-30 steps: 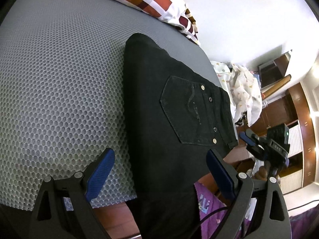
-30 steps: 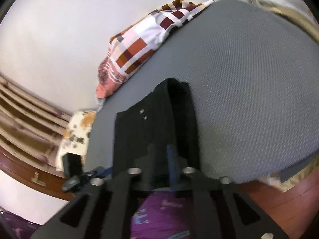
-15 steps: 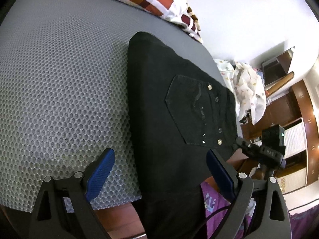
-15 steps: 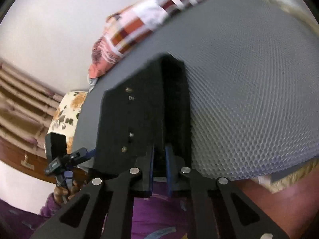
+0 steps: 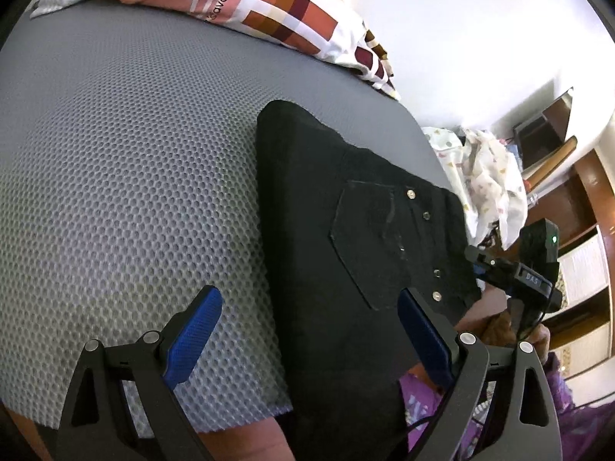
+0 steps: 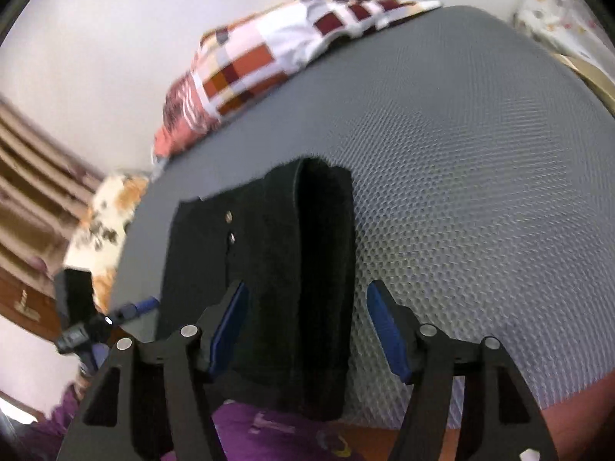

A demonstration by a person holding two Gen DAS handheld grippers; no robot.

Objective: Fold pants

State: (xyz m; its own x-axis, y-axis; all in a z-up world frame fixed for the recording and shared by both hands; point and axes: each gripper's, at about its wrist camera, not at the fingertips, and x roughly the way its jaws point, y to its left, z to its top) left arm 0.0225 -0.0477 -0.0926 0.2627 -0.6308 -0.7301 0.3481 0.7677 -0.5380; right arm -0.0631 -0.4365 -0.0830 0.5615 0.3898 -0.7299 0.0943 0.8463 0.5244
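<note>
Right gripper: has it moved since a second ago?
Yes. The right gripper has backed toward the near edge of the mattress; its jaws have just been opening, pads clear of the pants.

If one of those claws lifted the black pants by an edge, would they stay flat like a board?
Probably not. The black pants drape limply over the edge of the bed, so they would likely sag. Stacked layers with a riveted pocket suggest denim: fairly heavy, and not slippery.
</note>
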